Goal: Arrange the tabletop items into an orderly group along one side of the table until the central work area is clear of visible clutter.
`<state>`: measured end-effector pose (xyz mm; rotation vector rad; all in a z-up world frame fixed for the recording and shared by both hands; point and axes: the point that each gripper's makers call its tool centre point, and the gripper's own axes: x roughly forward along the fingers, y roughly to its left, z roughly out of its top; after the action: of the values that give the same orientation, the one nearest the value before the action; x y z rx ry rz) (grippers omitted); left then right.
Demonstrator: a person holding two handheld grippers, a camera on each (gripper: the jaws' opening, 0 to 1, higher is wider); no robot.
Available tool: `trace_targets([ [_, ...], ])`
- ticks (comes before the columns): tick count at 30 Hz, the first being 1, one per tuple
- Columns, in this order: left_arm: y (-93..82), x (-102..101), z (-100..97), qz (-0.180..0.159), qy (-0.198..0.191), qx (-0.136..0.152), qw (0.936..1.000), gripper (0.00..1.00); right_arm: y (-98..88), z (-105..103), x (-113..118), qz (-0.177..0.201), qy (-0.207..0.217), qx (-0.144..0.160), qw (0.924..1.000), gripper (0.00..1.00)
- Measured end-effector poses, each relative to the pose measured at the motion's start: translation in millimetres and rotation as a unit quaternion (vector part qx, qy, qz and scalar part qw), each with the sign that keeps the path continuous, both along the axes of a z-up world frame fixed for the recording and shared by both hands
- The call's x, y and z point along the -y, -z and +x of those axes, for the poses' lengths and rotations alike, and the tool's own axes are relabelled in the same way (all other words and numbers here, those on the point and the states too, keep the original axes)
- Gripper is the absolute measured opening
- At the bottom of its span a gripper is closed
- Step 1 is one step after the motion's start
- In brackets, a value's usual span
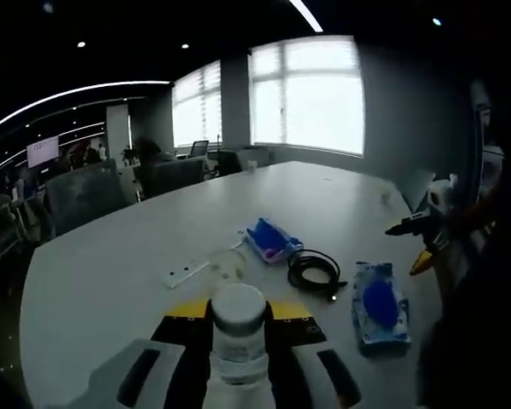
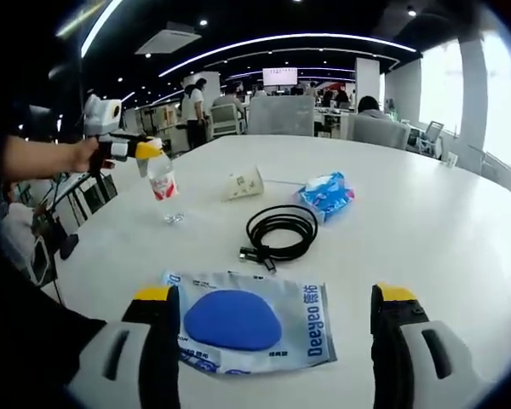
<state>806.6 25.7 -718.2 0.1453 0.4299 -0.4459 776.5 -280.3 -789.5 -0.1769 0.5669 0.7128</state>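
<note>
My left gripper (image 1: 238, 311) is shut on a clear water bottle (image 1: 238, 336) with a white cap, held between its yellow-tipped jaws. In the right gripper view that left gripper (image 2: 146, 152) holds the bottle (image 2: 163, 186) by its top, slightly tilted, base at or just above the table. My right gripper (image 2: 272, 315) stands open, its jaws on either side of a flat wipes pack (image 2: 247, 328) with a blue lid. Beyond lie a coiled black cable (image 2: 281, 230), a blue tissue pack (image 2: 326, 194) and a white power socket block (image 2: 243, 183).
The large white oval table (image 1: 102, 256) has bare surface to the left and far side. Office chairs (image 2: 281, 115) stand at its far edge. A person's hand (image 2: 55, 158) holds the left gripper. The right gripper (image 1: 411, 245) shows at the table's right edge.
</note>
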Motion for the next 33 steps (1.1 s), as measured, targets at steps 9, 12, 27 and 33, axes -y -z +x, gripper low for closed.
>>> trace_targets([
  [9,4.2,-4,0.7,0.008,-0.035,-0.006,0.9994,0.25,-3.2,2,-2,0.008,0.003,0.003,1.0,0.9],
  [12,3.4,-2,0.4,-0.002,-0.043,-0.005,0.9991,0.26,-4.4,2,-4,0.01,0.003,0.005,0.9999,0.9],
  [27,-3.0,-3,-0.6,-0.007,-0.151,0.017,0.9884,0.34,-0.5,-5,-6,0.016,-0.01,-0.001,0.9998,0.9],
  [33,-2.5,-13,2.4,-0.007,-0.221,0.03,0.9748,0.38,1.8,-9,-4,0.019,-0.016,-0.006,0.9997,0.9],
])
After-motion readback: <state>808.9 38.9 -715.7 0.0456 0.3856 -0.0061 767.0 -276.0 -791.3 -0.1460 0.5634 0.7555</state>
